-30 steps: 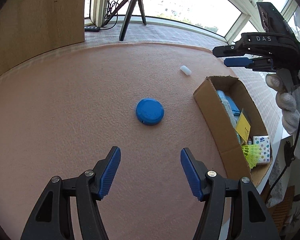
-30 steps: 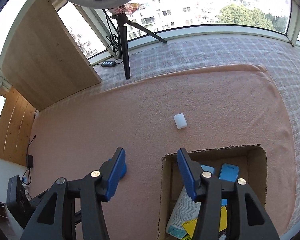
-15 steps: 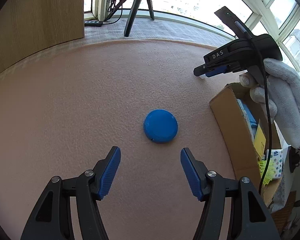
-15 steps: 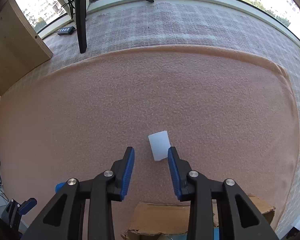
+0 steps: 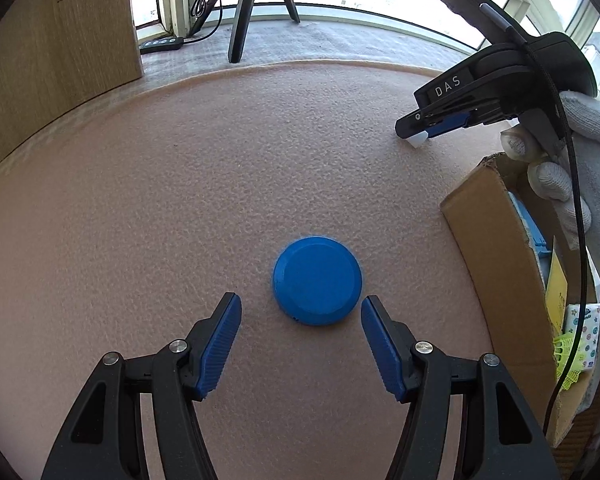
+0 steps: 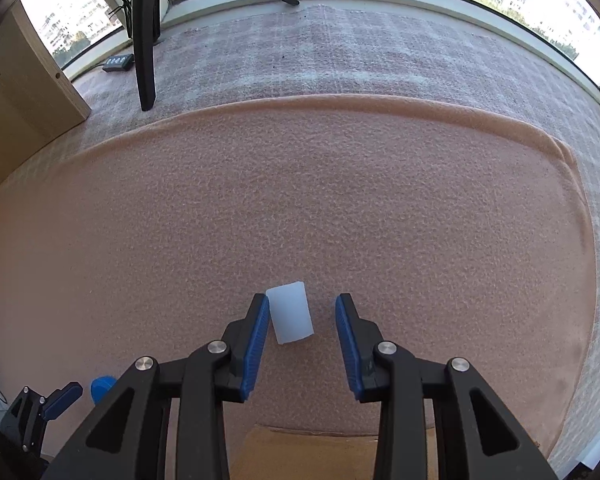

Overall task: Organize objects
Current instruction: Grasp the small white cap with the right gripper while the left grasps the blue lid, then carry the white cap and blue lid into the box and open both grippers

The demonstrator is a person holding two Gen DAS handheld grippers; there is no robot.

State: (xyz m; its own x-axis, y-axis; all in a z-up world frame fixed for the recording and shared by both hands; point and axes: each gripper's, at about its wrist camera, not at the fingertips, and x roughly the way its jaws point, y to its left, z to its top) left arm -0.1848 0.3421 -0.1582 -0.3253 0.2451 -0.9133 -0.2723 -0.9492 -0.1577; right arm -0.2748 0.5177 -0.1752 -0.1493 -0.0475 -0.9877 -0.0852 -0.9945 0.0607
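Observation:
A round blue lid [image 5: 317,281] lies flat on the pink blanket. My left gripper [image 5: 301,312] is open, its fingertips on either side of the lid's near edge, not touching it. A small white cylinder [image 6: 290,312] lies on the blanket between the fingers of my right gripper [image 6: 302,312], which is open; the cylinder sits close against the left pad. In the left wrist view the right gripper [image 5: 416,130] reaches down onto the white cylinder [image 5: 418,140]. The blue lid's edge [image 6: 102,388] shows low left in the right wrist view.
An open cardboard box [image 5: 496,264] with several packets stands at the right of the blanket; its rim [image 6: 320,444] lies just under my right gripper. A tripod leg [image 6: 144,40] and a wooden panel [image 5: 52,40] stand beyond the blanket [image 6: 340,200]. A power strip [image 6: 118,62] lies by the window.
My left gripper has moved forward to the blue lid, fingertips now flanking it. My right gripper has left the box, come down over the white cylinder and opened wider around it.

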